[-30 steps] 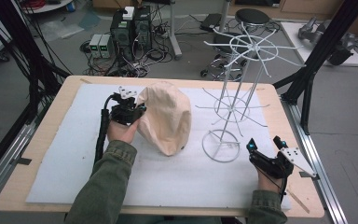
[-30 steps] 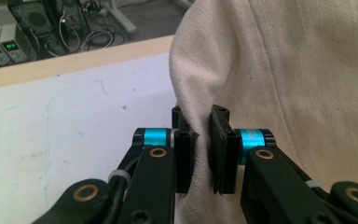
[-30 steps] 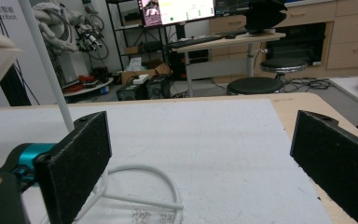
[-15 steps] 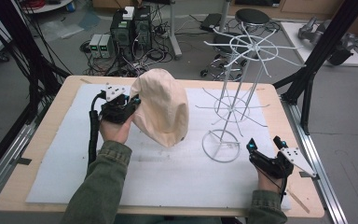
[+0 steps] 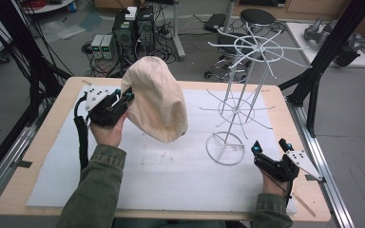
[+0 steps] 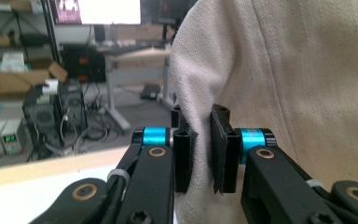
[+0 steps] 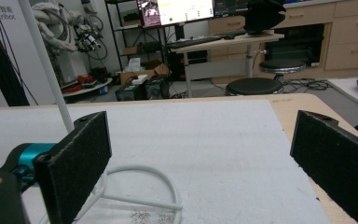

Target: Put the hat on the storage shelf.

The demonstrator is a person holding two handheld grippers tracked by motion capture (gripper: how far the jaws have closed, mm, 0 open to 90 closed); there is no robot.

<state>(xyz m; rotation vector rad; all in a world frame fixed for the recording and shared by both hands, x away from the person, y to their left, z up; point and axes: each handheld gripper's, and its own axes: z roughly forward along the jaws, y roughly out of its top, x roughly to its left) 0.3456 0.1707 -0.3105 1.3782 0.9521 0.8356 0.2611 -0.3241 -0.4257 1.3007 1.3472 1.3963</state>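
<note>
Left gripper view: my left gripper has its two black jaws pinched on a fold of the beige cloth hat; the fabric sits squeezed between the pads.
Left grip: clenched on the hat's edge, with the cloth running up past the jaws and off to the right of them.
Left hand: in the high view my left gripper sits at the hat's left side, my hand under it and my green sleeve running in from the bottom edge.
Hat: the hat hangs off the left jaws above the white mat, crown uppermost, its lower edge near the mat; I cannot tell whether that edge touches it.
Right gripper view: my right gripper has its jaws spread wide with nothing between the pads.
Right grip: released, gripping nothing.
Right hand: in the high view my right gripper rests low at the mat's near right corner, just beside the round base of the wire stand.
Stand: the white wire stand stands upright on the mat, to the right of the hat and apart from it, with thin arms spreading from its pole at two levels.
Stand base: its ring lies just past my right jaws.
Table: the wooden table carries the mat.
</note>
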